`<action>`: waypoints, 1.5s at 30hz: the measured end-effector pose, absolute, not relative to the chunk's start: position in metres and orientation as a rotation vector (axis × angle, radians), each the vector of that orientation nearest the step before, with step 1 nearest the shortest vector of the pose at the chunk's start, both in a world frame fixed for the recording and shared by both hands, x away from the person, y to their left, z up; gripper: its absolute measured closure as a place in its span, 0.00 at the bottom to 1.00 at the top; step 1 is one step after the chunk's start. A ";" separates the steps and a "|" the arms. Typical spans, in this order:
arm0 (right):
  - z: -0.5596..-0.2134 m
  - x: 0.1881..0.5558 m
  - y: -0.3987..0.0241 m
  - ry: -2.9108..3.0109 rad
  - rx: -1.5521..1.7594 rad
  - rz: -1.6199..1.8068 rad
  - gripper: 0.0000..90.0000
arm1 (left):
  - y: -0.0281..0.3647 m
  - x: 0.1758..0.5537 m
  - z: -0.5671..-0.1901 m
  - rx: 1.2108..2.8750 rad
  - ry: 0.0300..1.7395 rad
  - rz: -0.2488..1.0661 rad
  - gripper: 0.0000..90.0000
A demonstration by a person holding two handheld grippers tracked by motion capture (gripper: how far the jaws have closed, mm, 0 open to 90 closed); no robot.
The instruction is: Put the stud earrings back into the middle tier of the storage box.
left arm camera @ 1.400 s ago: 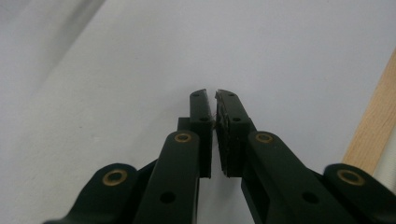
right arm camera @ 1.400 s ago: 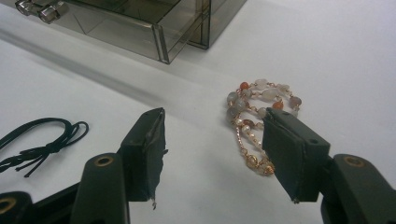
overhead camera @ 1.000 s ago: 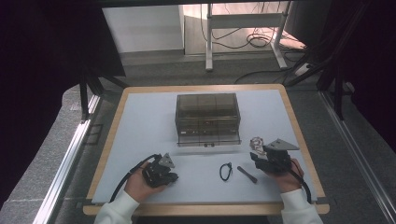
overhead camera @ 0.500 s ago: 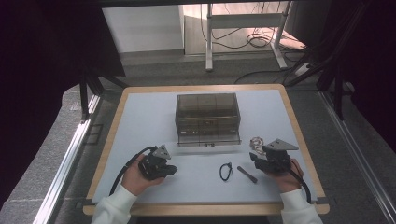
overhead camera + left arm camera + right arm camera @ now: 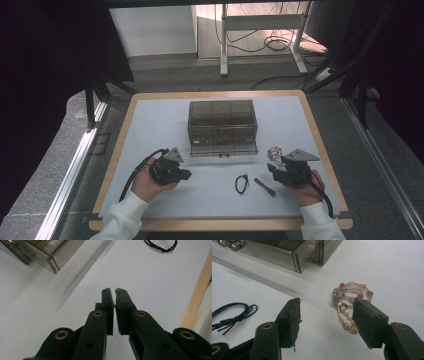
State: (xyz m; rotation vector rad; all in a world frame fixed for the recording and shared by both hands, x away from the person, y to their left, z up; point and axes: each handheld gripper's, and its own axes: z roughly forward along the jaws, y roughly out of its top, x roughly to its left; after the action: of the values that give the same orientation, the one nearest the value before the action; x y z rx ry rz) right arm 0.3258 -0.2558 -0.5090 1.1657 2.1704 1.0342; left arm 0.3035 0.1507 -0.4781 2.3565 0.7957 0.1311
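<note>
A smoky-brown, see-through plastic organiser box [image 5: 223,128] with small drawers sat at the middle of the white tabletop [image 5: 160,120], and everything else is placed from it. The beaded bracelet [image 5: 348,305] of pale grey, orange and pearl-like beads on gold wire lay on the table just off the box's near right corner, apart from its wall. The right gripper [image 5: 325,322] hovered over it with its jaws spread wide and nothing between the pads; the right-hand jaw stood over the bracelet's near end, the left-hand jaw over bare table. In front of the box, toward the person, lay a thin black cord loop [image 5: 242,183] and beside it a short dark stick-like piece [image 5: 264,186]. The left gripper [image 5: 170,170] was held near the box's near left corner, its jaws closed almost together on nothing.

The step in hand looked like picking up the bracelet. To do it well, the right gripper probably needed to shift toward the beads so that the coil sat midway between the pads, then come down until the tips nearly met the table before closing. Catching several strands together would likely hold better than pinching one loose bead, which could slip or drag the coil sideways.
</note>
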 end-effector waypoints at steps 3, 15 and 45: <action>-0.509 0.326 -0.256 2.172 1.165 1.031 0.44 | 0.150 0.305 -0.477 2.352 0.795 0.131 0.95; -0.509 0.326 -0.255 2.173 1.167 1.029 0.44 | 0.150 0.322 -0.465 2.328 0.812 0.137 0.95; -0.509 0.326 -0.258 2.165 1.167 1.032 0.44 | 0.120 0.392 -0.455 2.300 0.869 0.162 0.95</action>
State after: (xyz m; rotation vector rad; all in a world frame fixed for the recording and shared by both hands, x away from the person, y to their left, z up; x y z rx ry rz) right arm 0.3258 -0.2576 -0.5089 1.1673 2.1646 1.0318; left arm 0.3924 0.1197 -0.4554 2.3001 0.8690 0.1623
